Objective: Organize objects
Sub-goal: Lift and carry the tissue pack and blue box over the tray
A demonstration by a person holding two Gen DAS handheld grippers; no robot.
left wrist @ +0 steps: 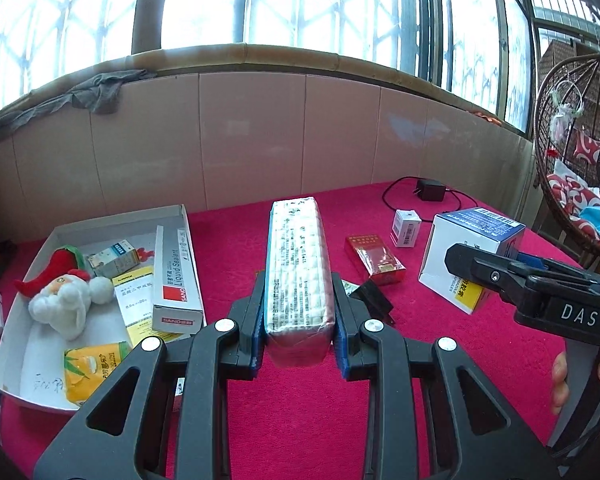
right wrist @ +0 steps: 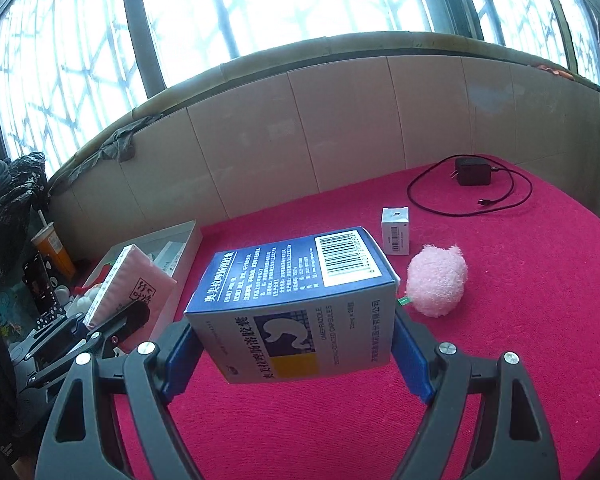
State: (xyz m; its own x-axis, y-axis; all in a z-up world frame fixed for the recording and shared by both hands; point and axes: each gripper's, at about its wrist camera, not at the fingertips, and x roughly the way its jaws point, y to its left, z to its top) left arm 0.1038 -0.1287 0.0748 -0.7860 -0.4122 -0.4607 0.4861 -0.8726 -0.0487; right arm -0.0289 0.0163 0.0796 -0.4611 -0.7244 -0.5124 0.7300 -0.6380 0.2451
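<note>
We've got the left claw (left wrist: 298,308) clamped narrow on a tissue pack (left wrist: 298,264) above the red table (left wrist: 440,360) beside the white tray (left wrist: 40,248), right claw (right wrist: 296,344) spread wide gripping a blue-and-white medicine box (right wrist: 296,304).

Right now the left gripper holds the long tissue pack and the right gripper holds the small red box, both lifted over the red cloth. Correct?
Not quite. The right gripper holds the blue-and-white capsule box, as the right wrist view shows; the small red box lies on the red cloth. The left gripper does hold the tissue pack.
</note>
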